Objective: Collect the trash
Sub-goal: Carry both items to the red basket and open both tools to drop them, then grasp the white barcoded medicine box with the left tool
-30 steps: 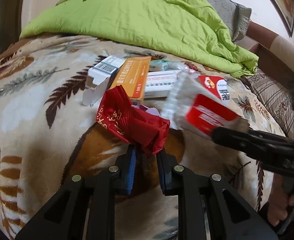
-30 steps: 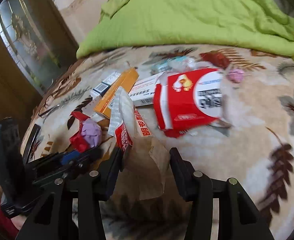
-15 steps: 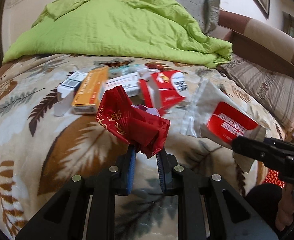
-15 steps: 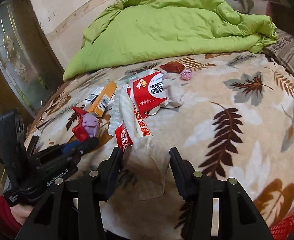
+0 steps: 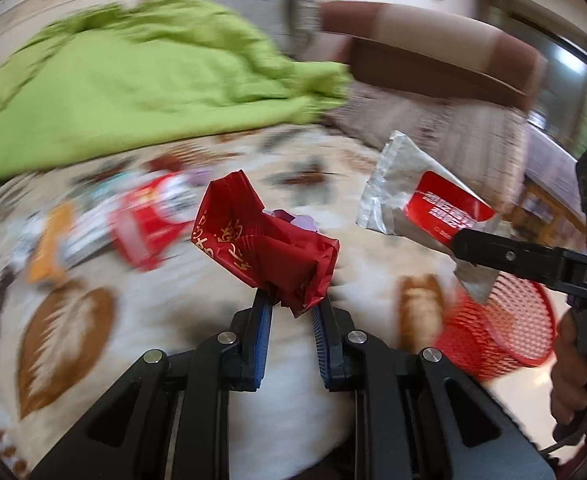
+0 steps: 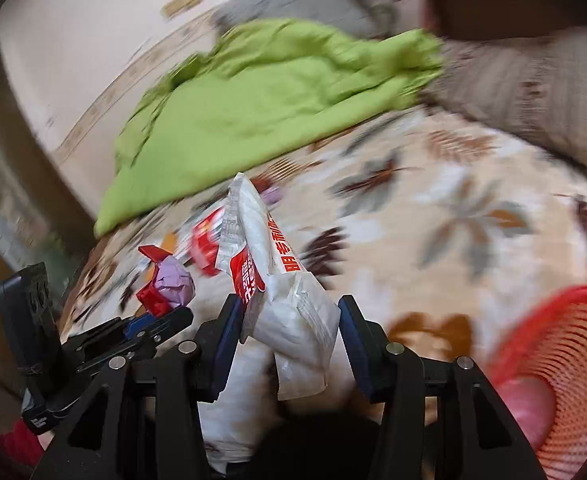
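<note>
Trash stayed pinched: left claw [image 5: 289, 300] on red wrapper [image 5: 265, 240], right claw [image 6: 285, 320] on white packet [image 6: 269, 280]; release belonged squarely over red basket [image 6: 565, 364].

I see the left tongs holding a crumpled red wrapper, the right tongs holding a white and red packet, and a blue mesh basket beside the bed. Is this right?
Nearly. The basket is red, not blue; both wrist views show it. The left tongs do hold the crumpled red wrapper, and the right tongs hold the white and red packet.
</note>
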Action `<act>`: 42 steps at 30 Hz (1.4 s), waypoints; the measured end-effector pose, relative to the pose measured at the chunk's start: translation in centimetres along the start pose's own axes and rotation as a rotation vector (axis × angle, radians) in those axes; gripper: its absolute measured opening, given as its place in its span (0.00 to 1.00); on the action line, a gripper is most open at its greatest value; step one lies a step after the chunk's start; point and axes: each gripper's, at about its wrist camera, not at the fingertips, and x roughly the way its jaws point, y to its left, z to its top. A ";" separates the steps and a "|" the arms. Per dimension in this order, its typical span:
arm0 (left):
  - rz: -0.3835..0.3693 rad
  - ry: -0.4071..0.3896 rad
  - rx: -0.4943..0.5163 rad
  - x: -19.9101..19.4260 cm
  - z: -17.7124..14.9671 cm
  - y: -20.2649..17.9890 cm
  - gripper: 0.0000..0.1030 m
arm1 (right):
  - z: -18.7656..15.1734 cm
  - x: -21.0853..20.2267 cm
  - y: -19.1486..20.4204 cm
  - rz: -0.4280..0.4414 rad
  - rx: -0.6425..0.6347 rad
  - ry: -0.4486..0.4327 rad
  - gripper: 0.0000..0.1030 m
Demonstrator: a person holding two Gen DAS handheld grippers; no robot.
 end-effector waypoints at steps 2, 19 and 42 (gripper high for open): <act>-0.065 0.015 0.052 0.8 0.8 -2.6 0.19 | -0.5 -2.4 -2.3 -0.054 0.056 -0.028 0.51; -0.476 0.200 0.254 6.4 2.1 -20.4 0.59 | -5.1 -13.9 -14.7 -0.519 0.330 -0.135 0.57; 0.094 -0.014 -0.274 -3.0 -0.8 5.5 0.67 | -1.1 -2.3 0.4 -0.117 -0.082 -0.001 0.61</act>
